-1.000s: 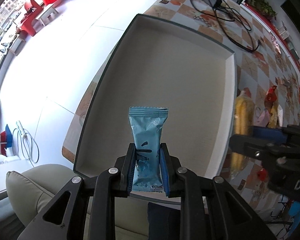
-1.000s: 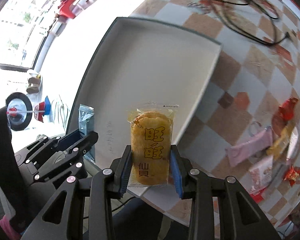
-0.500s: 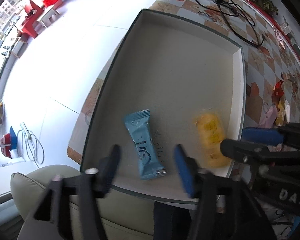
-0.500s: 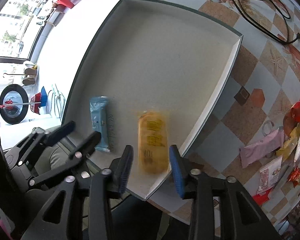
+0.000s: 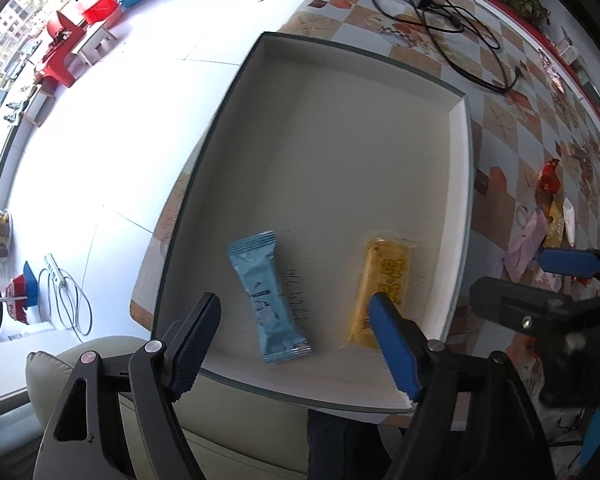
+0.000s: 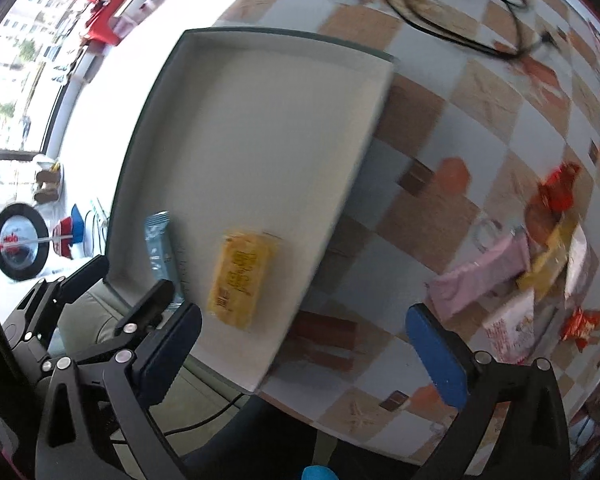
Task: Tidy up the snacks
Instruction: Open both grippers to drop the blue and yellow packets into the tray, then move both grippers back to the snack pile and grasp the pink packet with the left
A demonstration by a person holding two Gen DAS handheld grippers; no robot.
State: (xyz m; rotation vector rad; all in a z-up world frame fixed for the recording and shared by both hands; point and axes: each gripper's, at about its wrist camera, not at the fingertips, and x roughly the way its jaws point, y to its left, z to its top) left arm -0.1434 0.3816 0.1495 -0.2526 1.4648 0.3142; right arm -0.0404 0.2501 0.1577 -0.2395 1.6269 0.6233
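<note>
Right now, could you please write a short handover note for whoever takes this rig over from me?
Left tongs: opening, nothing between them, above the blue snack packet.
Right tongs: opening, nothing between them, over the tray's right edge and the table.
Tray: holds the blue snack packet and the yellow rice cracker packet, lying side by side near its front edge, apart from each other.
Done: those two snacks are in the tray.
Left: the loose snack pile on the checkered table to the right of the tray, including a pink packet and red wrappers.
</note>
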